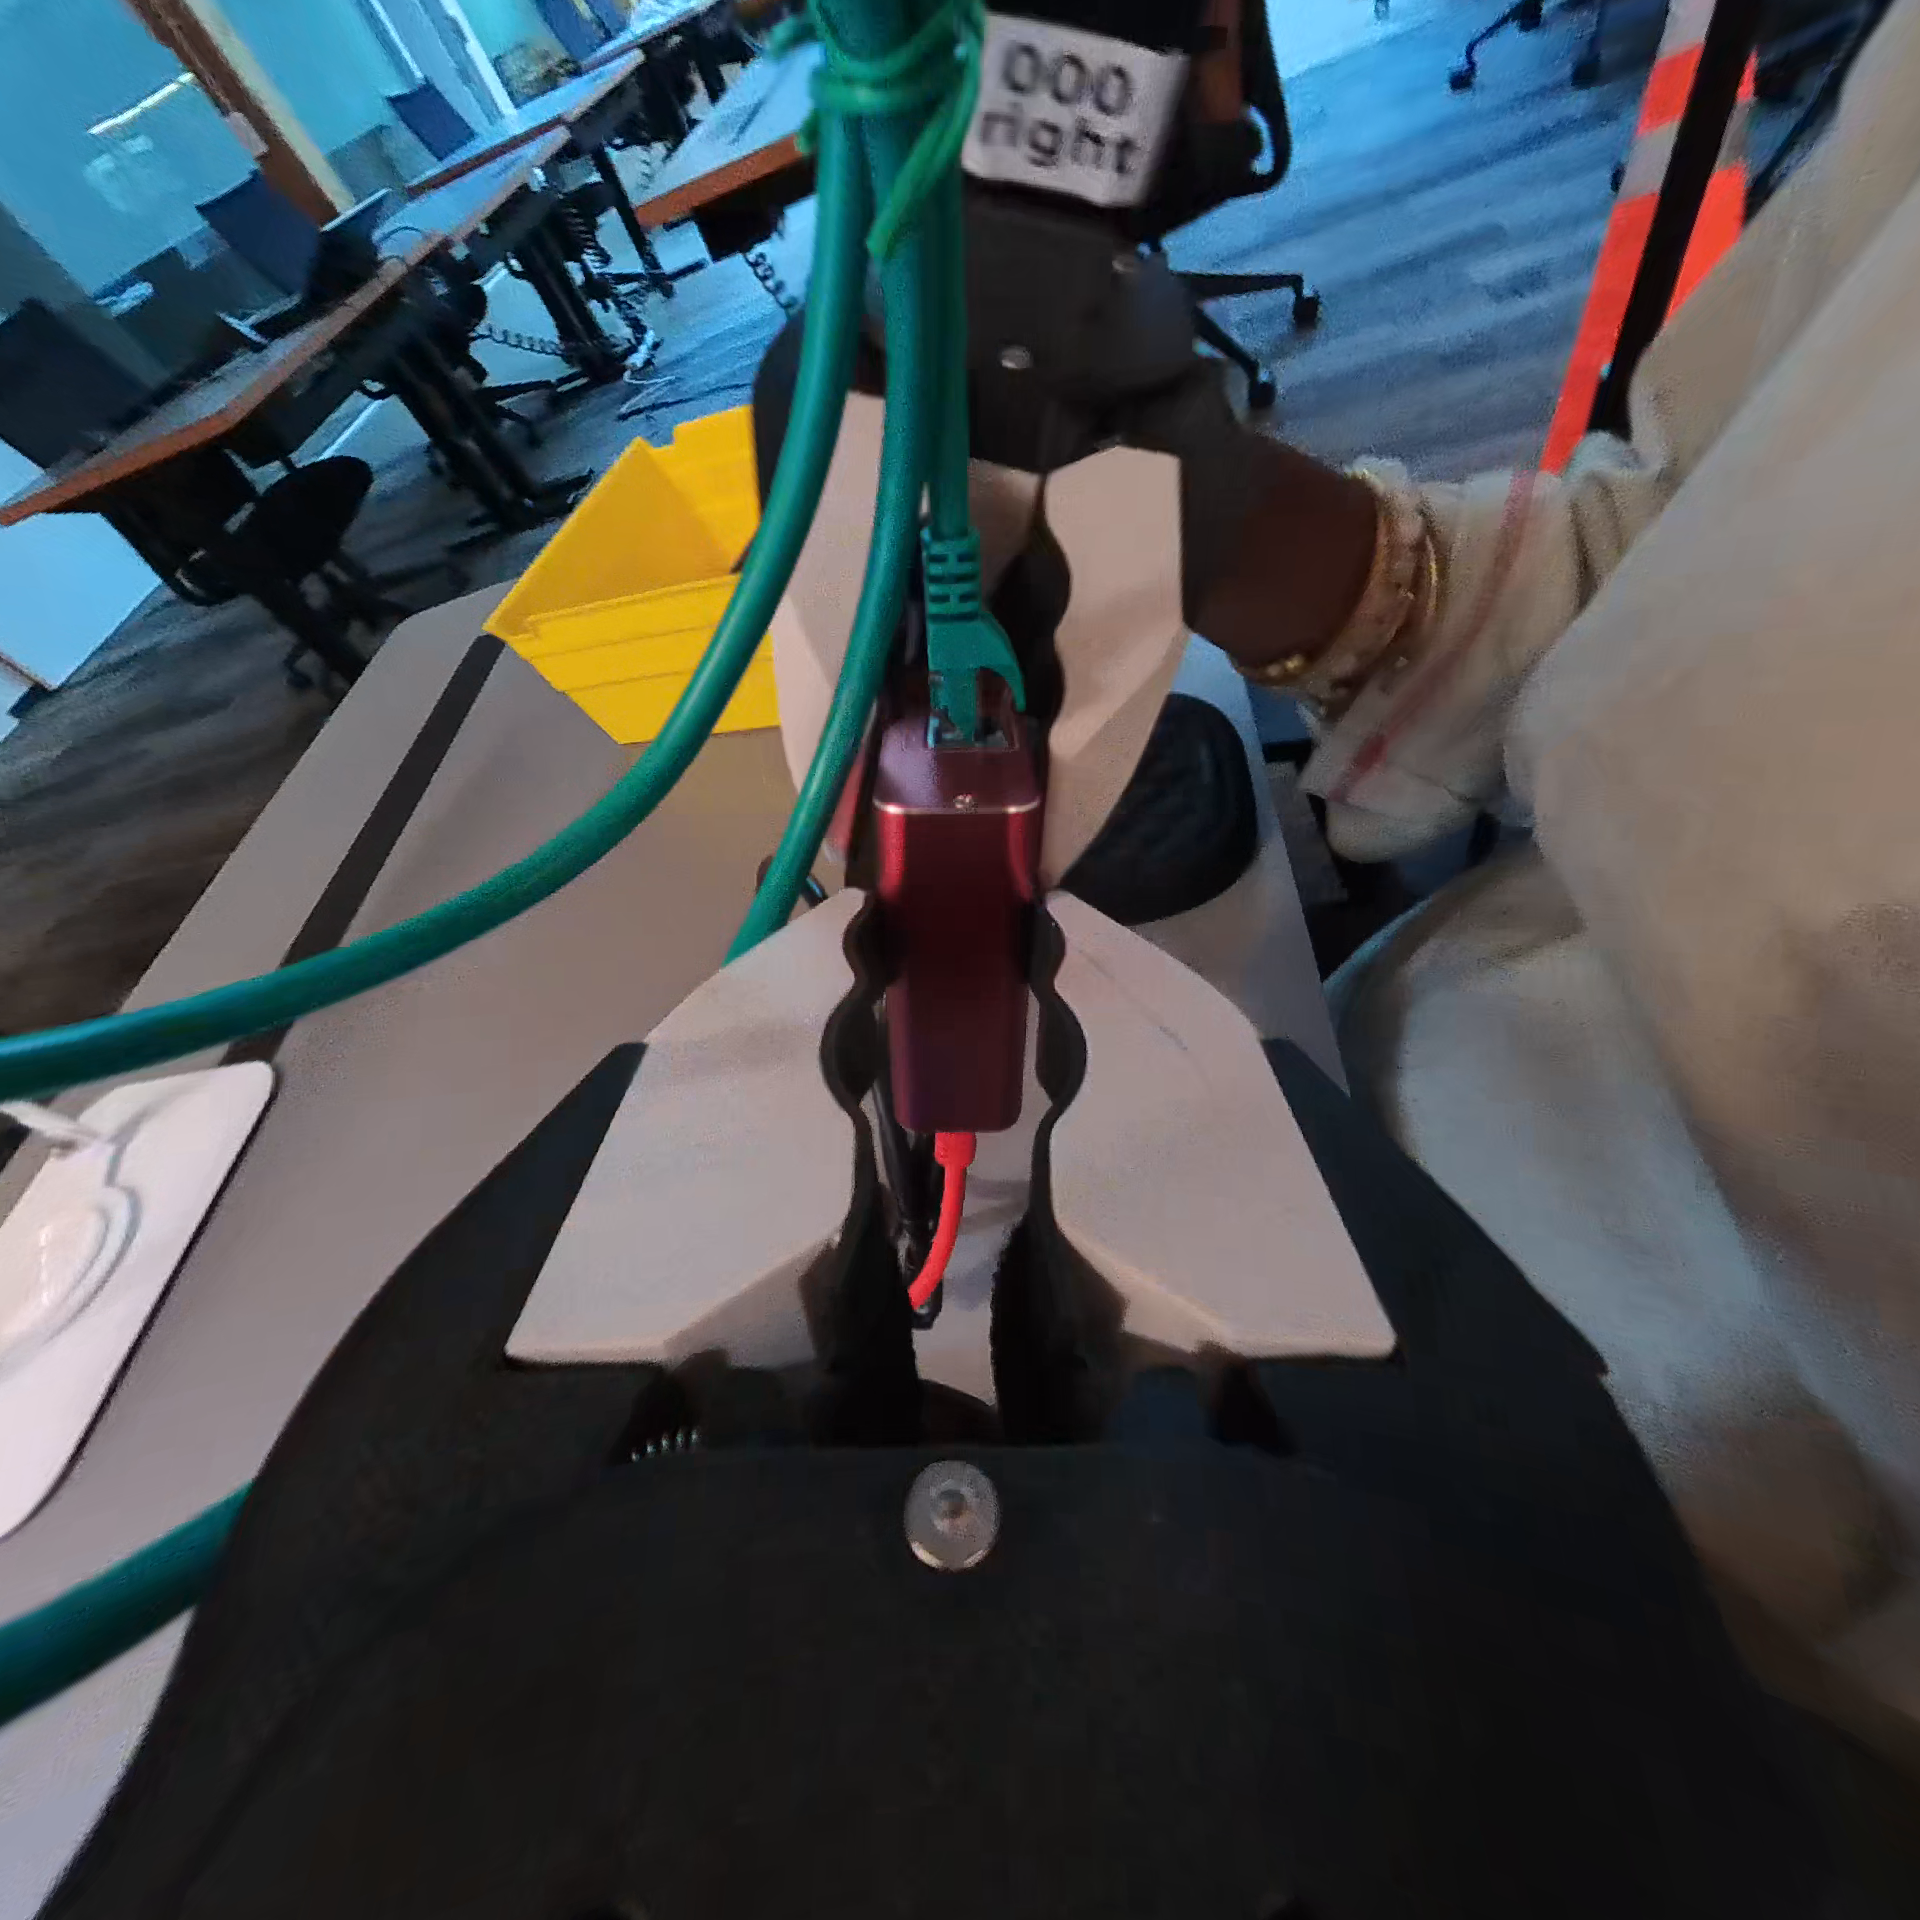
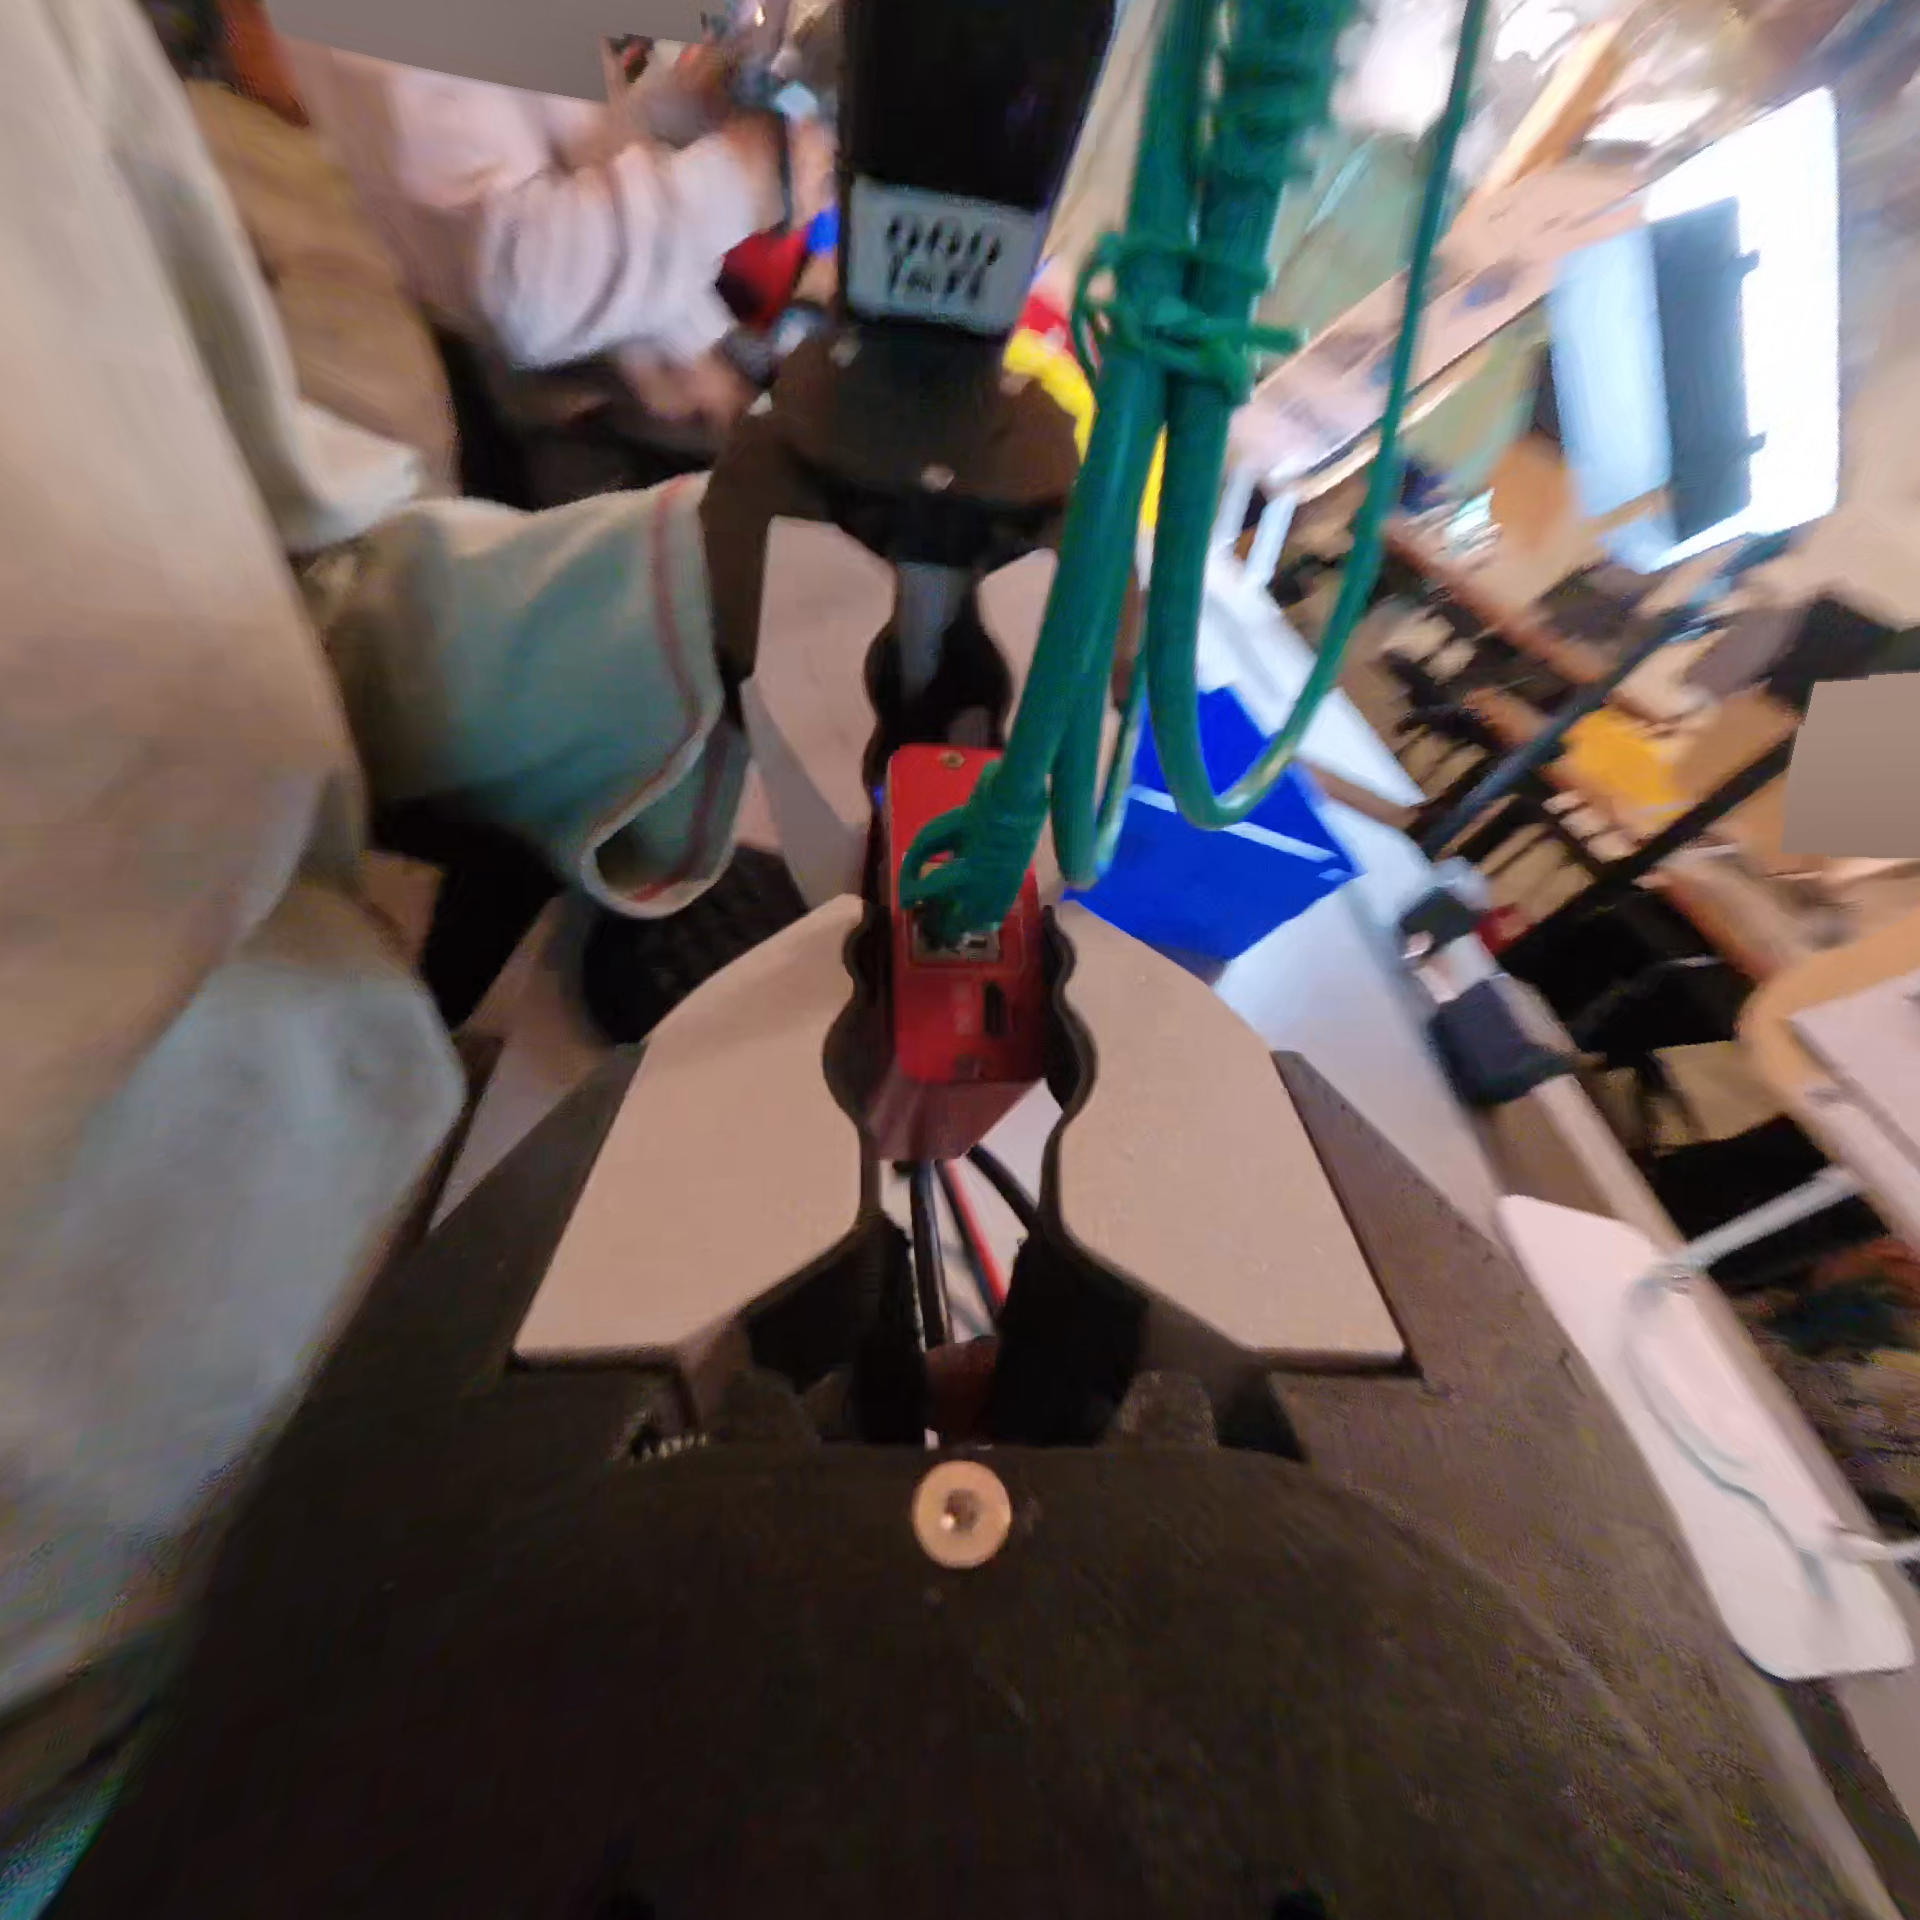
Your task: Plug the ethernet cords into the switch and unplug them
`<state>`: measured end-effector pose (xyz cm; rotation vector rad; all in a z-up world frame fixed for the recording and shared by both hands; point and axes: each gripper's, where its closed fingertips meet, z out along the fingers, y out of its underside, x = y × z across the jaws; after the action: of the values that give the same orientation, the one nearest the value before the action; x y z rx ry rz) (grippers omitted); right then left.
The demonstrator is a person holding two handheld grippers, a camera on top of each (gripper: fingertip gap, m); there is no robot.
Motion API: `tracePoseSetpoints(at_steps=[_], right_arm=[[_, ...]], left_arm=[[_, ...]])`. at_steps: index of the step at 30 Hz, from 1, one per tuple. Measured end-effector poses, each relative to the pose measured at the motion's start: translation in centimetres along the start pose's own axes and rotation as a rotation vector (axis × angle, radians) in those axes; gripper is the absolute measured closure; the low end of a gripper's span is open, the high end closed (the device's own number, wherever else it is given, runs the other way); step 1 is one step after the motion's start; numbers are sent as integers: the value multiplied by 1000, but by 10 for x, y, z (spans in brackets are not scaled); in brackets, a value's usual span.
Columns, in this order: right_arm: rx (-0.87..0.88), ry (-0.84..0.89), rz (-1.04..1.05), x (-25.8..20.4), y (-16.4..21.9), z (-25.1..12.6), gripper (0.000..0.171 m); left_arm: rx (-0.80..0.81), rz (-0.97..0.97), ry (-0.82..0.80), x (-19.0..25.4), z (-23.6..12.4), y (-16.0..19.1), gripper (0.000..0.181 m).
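Observation:
A small red switch box (image 1: 956, 966) is held in the air between both grippers. My left gripper (image 1: 956, 914) is shut on its near end. My right gripper (image 1: 951, 831) faces it from the far side. In the right wrist view my right gripper (image 2: 956, 914) is shut on the switch (image 2: 961, 997), and the left gripper (image 2: 935, 790) holds the far end. A green ethernet plug (image 1: 961, 634) sits in a port on the switch; it also shows in the right wrist view (image 2: 961, 883). The green cord (image 1: 582, 852) loops up in a tied bundle. Thin red and black wires (image 1: 935, 1226) hang from the switch.
A yellow bin (image 1: 644, 603) and a blue bin (image 2: 1216, 873) stand on the grey table (image 1: 436, 1039). A white flat pad (image 1: 94, 1247) lies at the table edge. A person's sleeve (image 1: 1455, 665) is close on one side. Desks and chairs (image 1: 312, 364) stand beyond.

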<state>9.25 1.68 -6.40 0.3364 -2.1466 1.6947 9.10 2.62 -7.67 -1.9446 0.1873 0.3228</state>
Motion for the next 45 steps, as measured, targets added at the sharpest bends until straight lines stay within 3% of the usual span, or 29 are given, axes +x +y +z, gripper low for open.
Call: tracePoseSetpoints(at_steps=[2, 5, 7, 10, 12, 15, 19, 21, 25, 27, 32, 36, 45], right_arm=[[-21, -23, 27, 1, 3, -2, 144], [119, 124, 87, 24, -3, -12, 144], [279, 277, 205, 48, -6, -32, 144], [620, 450, 422, 75, -10, -72, 144], [848, 459, 537, 79, -13, -89, 144], [1035, 456, 682, 79, -12, -91, 144], [989, 364, 809, 63, -7, -55, 144], [953, 294, 877, 56, -4, -40, 144], [843, 206, 932, 46, 2, -16, 145], [770, 170, 950, 42, 5, -7, 145], [674, 125, 904, 39, 11, -17, 132], [637, 132, 868, 38, 18, -28, 154], [504, 122, 649, 23, 15, -20, 156]], left_arm=[[-1, 14, -31, -2, 3, 1, 155], [96, -40, -213, -26, -7, -10, 152], [263, -67, -349, -38, -27, -29, 131], [567, -203, -189, -6, -39, -55, 127], [589, -342, -46, 14, -17, -44, 120], [576, -493, -51, 7, 26, -26, 103], [791, -692, -87, -13, 36, -39, 101], [815, -709, -157, -24, 33, -31, 104], [991, -831, -156, -39, 4, -24, 133], [1001, -835, -176, -43, -1, -13, 150], [1010, -916, -129, -48, -8, 0, 155], [973, -909, -70, -46, -8, 4, 153], [970, -782, -51, -33, -6, 0, 153]])
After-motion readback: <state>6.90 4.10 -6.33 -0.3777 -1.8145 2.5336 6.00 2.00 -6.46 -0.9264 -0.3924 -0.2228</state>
